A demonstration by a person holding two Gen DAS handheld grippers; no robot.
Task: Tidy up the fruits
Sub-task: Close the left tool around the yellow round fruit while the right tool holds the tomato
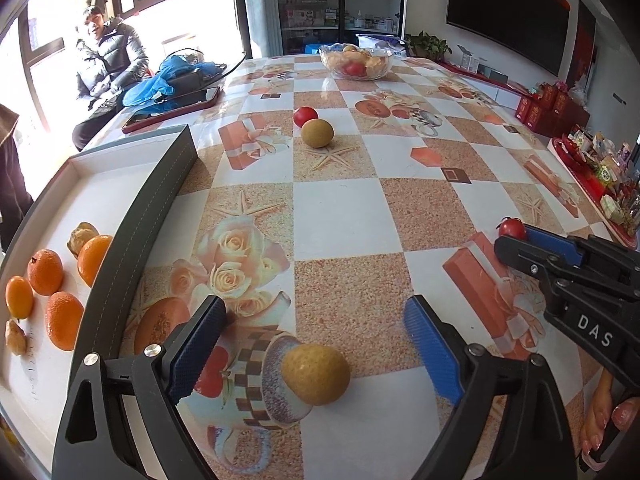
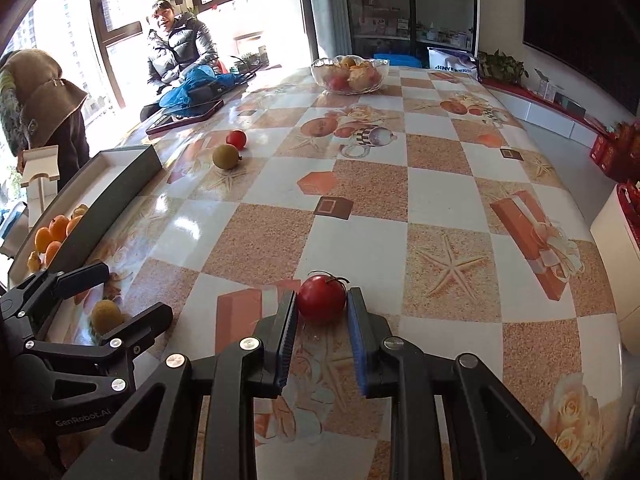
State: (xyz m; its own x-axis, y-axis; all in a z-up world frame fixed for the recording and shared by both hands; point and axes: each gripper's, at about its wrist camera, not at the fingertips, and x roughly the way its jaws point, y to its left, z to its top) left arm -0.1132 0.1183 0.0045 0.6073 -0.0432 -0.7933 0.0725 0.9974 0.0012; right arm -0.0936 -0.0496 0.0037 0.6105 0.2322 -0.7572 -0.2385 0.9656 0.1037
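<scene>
Right wrist view shows our right claw (image 2: pixel 322 312) clamped on the red fruit (image 2: pixel 322 298), low over the worktop (image 2: pixel 440 200). Our left claw (image 1: pixel 316 340) gapes around the tan fruit (image 1: pixel 315 374); we should centre it before squeezing, then carry both to the tray (image 1: pixel 132 216)

1. A lived-in home dining or living room.
2. The table (image 2: pixel 440 196) wears a glossy patterned oilcloth printed with roses, gift boxes and starfish.
3. A glass fruit bowl (image 1: pixel 356 62) sits at its far end.
4. A glass-fronted cabinet (image 1: pixel 324 4) holds boxes and bottles.
5. A large dark television (image 1: pixel 508 12) hangs on the wall above a potted plant (image 1: pixel 428 44).
6. A seated person in a puffer jacket (image 2: pixel 178 54) is by the big windows (image 2: pixel 120 0).
</scene>
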